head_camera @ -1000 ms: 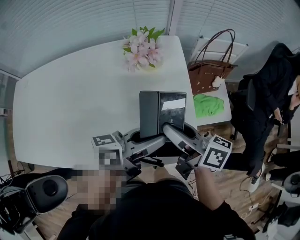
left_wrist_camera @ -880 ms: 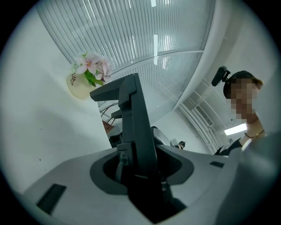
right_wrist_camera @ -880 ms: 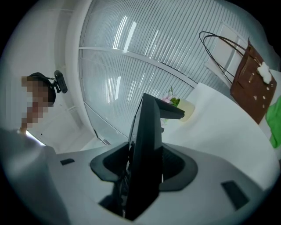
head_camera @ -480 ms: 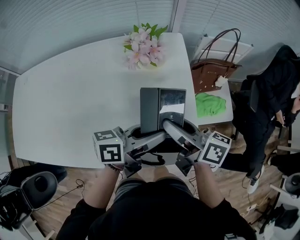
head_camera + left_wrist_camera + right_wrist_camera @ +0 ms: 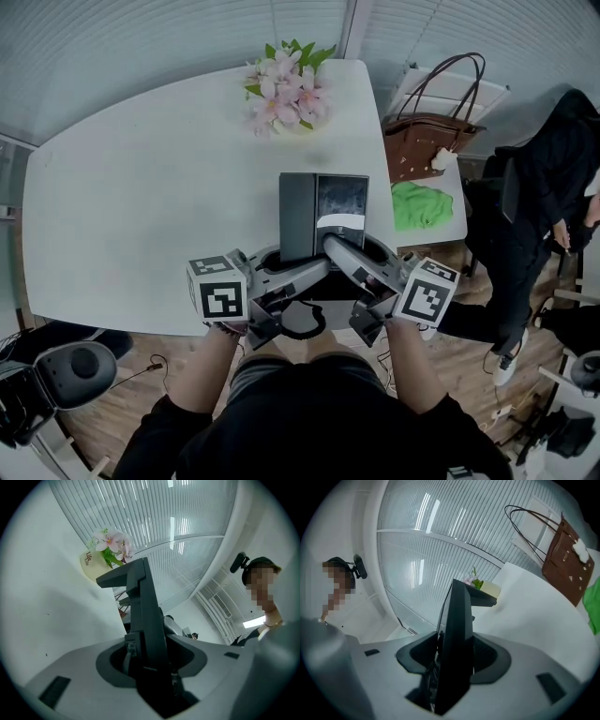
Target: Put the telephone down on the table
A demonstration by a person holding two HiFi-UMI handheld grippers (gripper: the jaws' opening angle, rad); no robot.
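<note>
Two claws are mine here, and both pinch the same thing: the dark grey telephone (image 5: 323,216). My left claw (image 5: 314,269) bites the telephone's near edge from the left and my right claw (image 5: 336,248) bites it from the right, so the two tips sit close together at that edge. In the left gripper view the telephone (image 5: 143,616) runs edge-on between my left claw's (image 5: 151,665) pads, which press on its two faces. The right gripper view shows the same grip: my right claw (image 5: 452,663) is clamped on the thin dark body of the telephone (image 5: 457,625).

From the head view the telephone lies face up, its glossy screen on the right half, over the near right part of the white bench (image 5: 141,187). I cannot tell whether its underside touches the bench.

Well beyond the telephone's far end stand pink flowers (image 5: 286,94) in a pale pot. To the right of the telephone, off the bench, a green cloth (image 5: 419,206) lies on a small white side table (image 5: 457,225). A brown handbag (image 5: 427,141) stands behind the cloth. Farther right of the telephone is a person in dark clothes (image 5: 544,187).
</note>
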